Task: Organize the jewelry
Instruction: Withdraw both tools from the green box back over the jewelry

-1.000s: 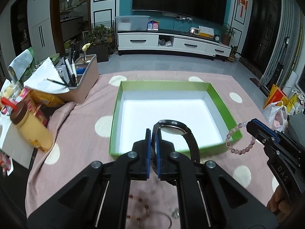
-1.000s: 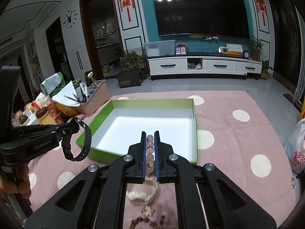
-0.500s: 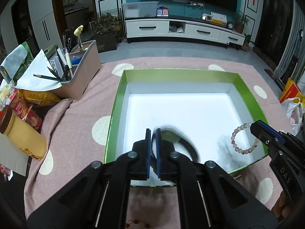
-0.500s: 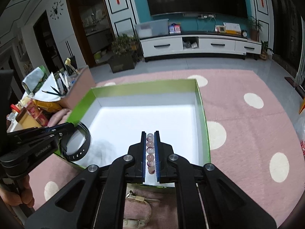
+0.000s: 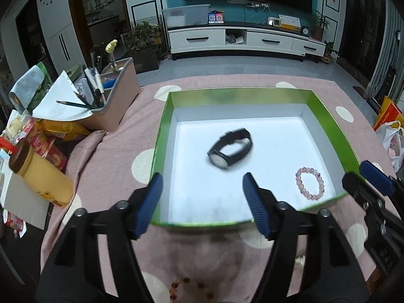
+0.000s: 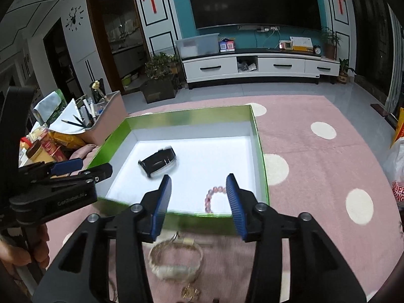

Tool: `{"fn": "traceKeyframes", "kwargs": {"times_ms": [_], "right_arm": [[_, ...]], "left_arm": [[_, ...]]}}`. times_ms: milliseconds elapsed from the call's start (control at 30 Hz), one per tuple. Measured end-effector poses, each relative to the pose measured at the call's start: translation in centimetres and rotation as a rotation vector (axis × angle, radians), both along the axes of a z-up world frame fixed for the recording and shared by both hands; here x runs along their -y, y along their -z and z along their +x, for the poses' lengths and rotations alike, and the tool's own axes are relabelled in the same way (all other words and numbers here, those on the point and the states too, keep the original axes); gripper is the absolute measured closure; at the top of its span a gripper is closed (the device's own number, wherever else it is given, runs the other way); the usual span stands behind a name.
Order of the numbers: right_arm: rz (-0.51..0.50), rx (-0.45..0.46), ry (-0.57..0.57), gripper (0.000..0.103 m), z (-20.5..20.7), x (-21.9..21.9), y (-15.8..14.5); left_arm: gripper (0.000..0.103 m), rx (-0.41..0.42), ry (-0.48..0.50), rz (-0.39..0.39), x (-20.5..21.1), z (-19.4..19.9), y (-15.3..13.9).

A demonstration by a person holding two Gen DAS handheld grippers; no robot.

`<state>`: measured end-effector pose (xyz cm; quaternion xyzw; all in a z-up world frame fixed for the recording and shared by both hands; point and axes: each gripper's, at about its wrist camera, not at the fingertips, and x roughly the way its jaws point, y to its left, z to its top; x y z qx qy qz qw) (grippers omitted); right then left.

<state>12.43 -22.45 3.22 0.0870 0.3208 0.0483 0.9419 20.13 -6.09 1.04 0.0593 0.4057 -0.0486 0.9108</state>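
Observation:
A green-walled box (image 5: 164,116) with a white floor sits on the pink dotted cloth; it also shows in the right wrist view (image 6: 260,151). A black wristwatch (image 5: 229,149) (image 6: 159,161) lies in its middle. A pink bead bracelet (image 5: 310,183) (image 6: 214,197) lies near its front right corner. My left gripper (image 5: 202,199) is open and empty over the box's front wall. My right gripper (image 6: 198,199) is open and empty above the bracelet. A pale gold watch (image 6: 175,260) and an amber bead string (image 5: 186,287) lie on the cloth in front of the box.
A pink organizer bin (image 5: 113,101) with pens and paper stands left of the box. A yellow bottle (image 5: 40,176) and snack packs (image 5: 50,136) lie at the far left. A plastic bag (image 5: 391,139) sits at the right. Small gold pieces (image 6: 189,291) lie near the gold watch.
Both grippers have opened. The black watch dropped from the left gripper and the bead bracelet from the right; both now lie on the box floor. Both grippers have drawn back slightly.

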Motion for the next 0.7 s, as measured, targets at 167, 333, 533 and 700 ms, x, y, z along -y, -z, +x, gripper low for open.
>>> {"fn": "traceKeyframes", "kwargs": {"times_ms": [167, 333, 533, 700], "right_arm": [[-0.027, 0.008, 0.013, 0.039, -3.1, -1.0, 0.2], [-0.036, 0.001, 0.019, 0.029, -5.5, -1.3, 0.1], [-0.041, 0.001, 0.042, 0.021, -8.2, -0.5, -0.3], [-0.045, 0.011, 0.046, 0.02, -10.1, -0.1, -0.8]], "left_arm": [[0.018, 0.001, -0.001, -0.019, -0.8, -2.6, -0.3], [0.009, -0.007, -0.005, -0.019, -1.5, -5.3, -0.2], [0.005, -0.034, -0.02, -0.041, -2.8, -8.2, 0.0], [0.004, -0.049, -0.011, -0.032, -3.4, -10.5, 0.4]]}}
